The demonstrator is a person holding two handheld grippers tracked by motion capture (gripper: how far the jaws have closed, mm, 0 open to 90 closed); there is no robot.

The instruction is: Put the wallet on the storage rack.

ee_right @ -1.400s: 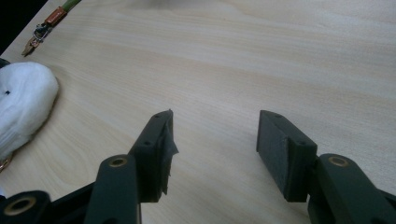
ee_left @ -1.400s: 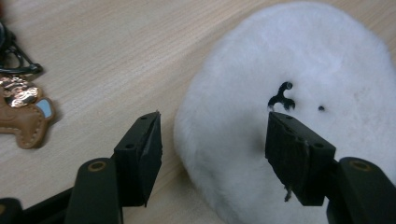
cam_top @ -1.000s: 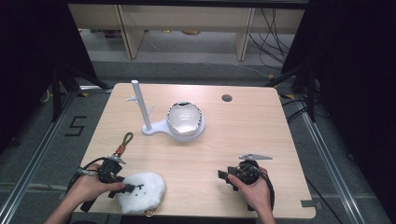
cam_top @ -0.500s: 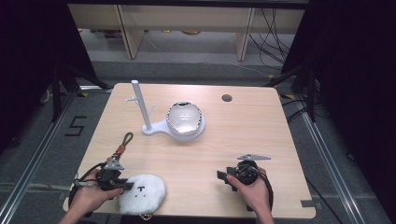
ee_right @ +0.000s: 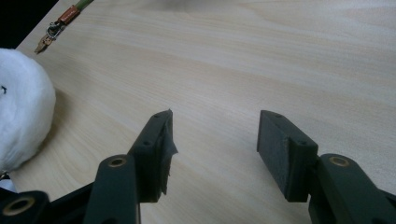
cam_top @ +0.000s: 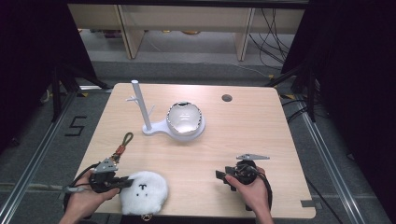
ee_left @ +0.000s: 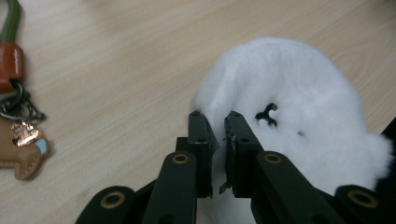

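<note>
A white fluffy plush (cam_top: 142, 191) with a small black face lies at the table's near left edge. My left gripper (cam_top: 122, 181) has just closed its jaws on the plush's left rim. In the left gripper view the gripper (ee_left: 216, 123) stands nearly together, with white fur of the plush (ee_left: 289, 93) pinched between the jaws. My right gripper (cam_top: 223, 178) rests near the front right, pointing left. In the right gripper view it (ee_right: 215, 126) is open over bare wood, with the plush (ee_right: 18, 112) far off to its left.
A keychain (cam_top: 122, 144) with a green loop and a brown charm (ee_left: 18, 135) lies just beyond the left gripper. A white branched stand (cam_top: 140, 109) and a shiny rounded bowl (cam_top: 185, 117) share a white base at mid-table. A dark hole (cam_top: 227, 98) sits in the far tabletop.
The left gripper's jaws went from wide open beside the plush to shut on its furry edge, and the hand shifted slightly. The right gripper has kept still.
</note>
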